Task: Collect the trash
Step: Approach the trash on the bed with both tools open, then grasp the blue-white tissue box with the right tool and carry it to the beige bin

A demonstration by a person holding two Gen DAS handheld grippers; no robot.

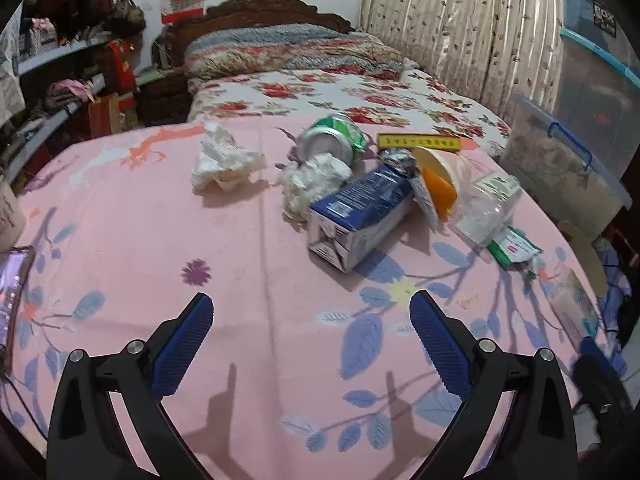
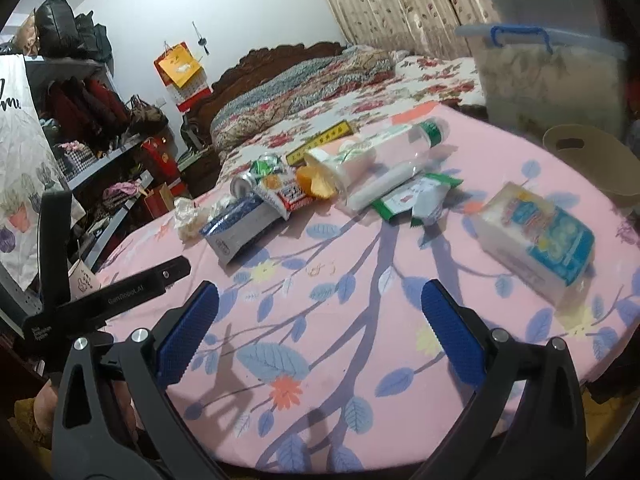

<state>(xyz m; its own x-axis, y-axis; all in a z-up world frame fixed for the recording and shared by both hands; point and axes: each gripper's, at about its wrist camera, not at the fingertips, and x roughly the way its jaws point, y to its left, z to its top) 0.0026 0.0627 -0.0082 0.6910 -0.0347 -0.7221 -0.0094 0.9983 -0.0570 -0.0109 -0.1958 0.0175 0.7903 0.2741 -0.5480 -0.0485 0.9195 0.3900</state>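
Left wrist view: left gripper (image 1: 310,314) jaws apart, aimed at carton (image 1: 362,216).
Right gripper (image 2: 320,306): spread, nothing held, probably lining up.

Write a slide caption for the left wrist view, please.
Open left gripper hovers over a pink floral tablecloth strewn with trash: crumpled tissues, crushed green can, blue carton.
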